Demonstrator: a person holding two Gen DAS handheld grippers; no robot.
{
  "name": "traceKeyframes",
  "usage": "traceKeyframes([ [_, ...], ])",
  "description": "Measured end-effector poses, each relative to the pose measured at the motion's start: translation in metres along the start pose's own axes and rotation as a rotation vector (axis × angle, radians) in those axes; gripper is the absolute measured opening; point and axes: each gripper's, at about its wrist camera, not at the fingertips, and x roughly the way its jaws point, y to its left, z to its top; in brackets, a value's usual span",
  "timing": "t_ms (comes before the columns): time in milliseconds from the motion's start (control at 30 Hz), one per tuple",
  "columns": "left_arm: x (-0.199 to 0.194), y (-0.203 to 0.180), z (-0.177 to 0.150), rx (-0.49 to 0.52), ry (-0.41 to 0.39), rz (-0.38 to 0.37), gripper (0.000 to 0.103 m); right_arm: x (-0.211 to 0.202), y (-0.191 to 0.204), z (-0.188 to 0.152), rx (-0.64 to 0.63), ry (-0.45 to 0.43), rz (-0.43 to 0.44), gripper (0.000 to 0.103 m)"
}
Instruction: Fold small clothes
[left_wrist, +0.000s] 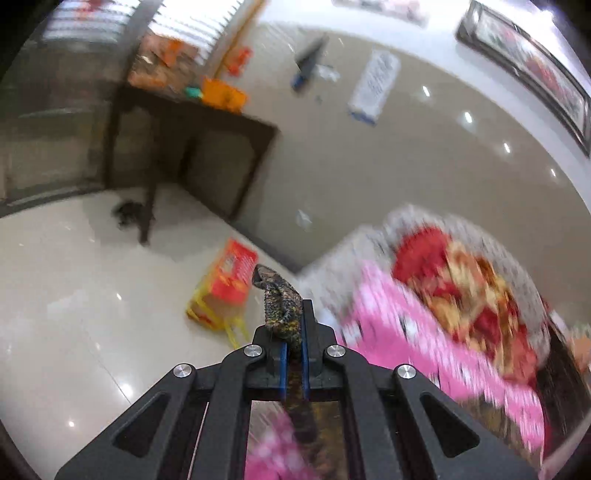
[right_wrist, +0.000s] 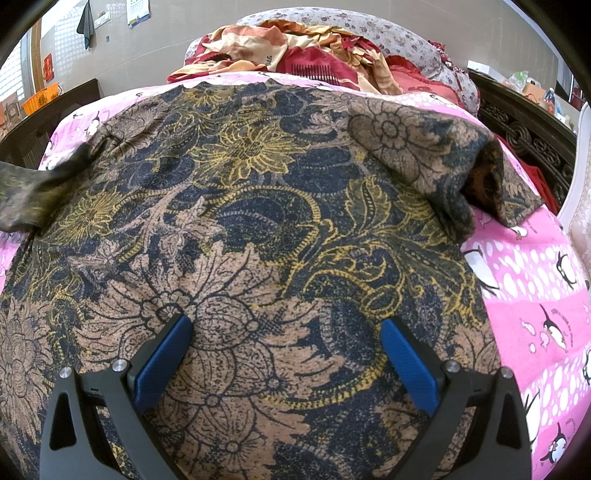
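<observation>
Left claw: the left claw (left_wrist: 293, 325), at lower centre of the left wrist view, is pressed together on a bunched edge of the patterned garment (left_wrist: 280, 306), which pokes out past its tips and trails back under it.
Garment: in the right wrist view the same patterned garment (right_wrist: 258, 221) lies spread over the pink penguin bedsheet (right_wrist: 535, 295), filling most of the frame; one sleeve lies at the left edge, another at the upper right.
Right claw: the right claw (right_wrist: 286, 354), at the bottom of the frame, is spread wide just above the cloth, the fabric lying between and beyond its blue pads (right_wrist: 162, 358); whether they touch it is unclear.
Risk: the left pinch holds only a narrow bunch, so it may slip free; with nothing visibly pinning the cloth, the whole garment could drag and wrinkle.
Background: a crumpled red and cream blanket (right_wrist: 295, 48) lies at the top.
</observation>
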Motion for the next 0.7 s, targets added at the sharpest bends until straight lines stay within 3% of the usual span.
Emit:
traceKeyframes([
  [67,-0.016,0.005,0.021,-0.007,-0.073,0.027,0.000,0.000,0.000,0.000,0.000,0.000,0.000,0.103],
  [133,-0.026,0.001,0.030,-0.010,-0.104,0.007,0.000,0.000,0.000,0.000,0.000,0.000,0.000,0.103],
  [233,-0.026,-0.032,0.025,0.050,-0.084,-0.094,0.000,0.000,0.000,0.000,-0.001,0.001,0.000,0.103],
  [333,-0.016,-0.092,-0.004,0.148,-0.002,-0.258,0.000,-0.001,0.001,0.001,-0.001,0.002,0.000,0.103],
  [467,-0.002,-0.198,-0.093,0.317,0.181,-0.531,0.000,0.000,0.000,0.000,-0.001,0.001,0.000,0.103],
  [533,0.003,-0.241,-0.147,0.404,0.274,-0.625,0.000,0.000,0.001,0.000,0.001,0.001,0.003,0.103],
  [600,0.012,-0.270,-0.192,0.452,0.363,-0.663,0.000,0.000,0.000,0.001,0.003,0.001,0.006,0.103],
  [700,0.037,-0.291,-0.263,0.524,0.502,-0.609,0.000,-0.001,0.000,0.001,0.006,0.000,0.011,0.103],
])
